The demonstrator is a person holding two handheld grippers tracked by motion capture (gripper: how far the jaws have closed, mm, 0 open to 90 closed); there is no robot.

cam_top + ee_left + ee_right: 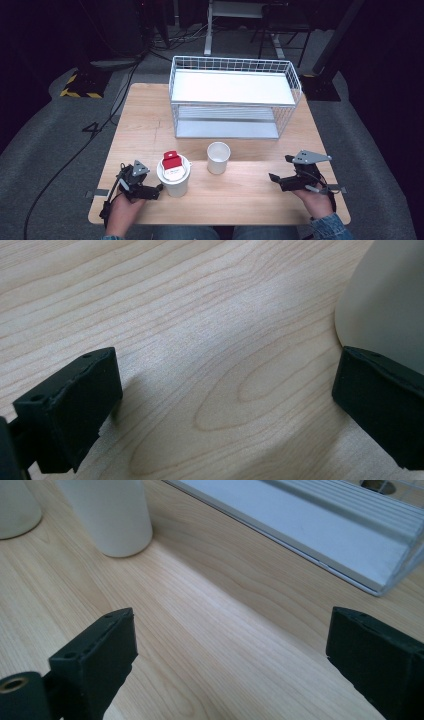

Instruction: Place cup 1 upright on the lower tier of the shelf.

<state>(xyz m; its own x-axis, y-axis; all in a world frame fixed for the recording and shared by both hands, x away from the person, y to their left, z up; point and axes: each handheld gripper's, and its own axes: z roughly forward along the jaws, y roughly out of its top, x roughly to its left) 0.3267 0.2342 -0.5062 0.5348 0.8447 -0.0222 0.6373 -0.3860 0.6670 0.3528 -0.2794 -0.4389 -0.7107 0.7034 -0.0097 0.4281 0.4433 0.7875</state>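
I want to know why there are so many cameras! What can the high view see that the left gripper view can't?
High view: the wire shelf rack, the empty white cup, the red-and-white packet inside the nearer cup, and the right gripper, open.

Left gripper view: the wood grain close up between the left gripper and its black jaws.

Both: the wooden table and the nearer white cup.

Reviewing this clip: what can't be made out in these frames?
- Red-and-white item in the near cup: too small in the high view to identify.
- Whether the left gripper touches that cup: the left gripper view crops the cup wall.
- Inside of the empty-looking cup: bottom hidden by its rim.
- Wire rack lower shelf: partly covered by the top shelf.
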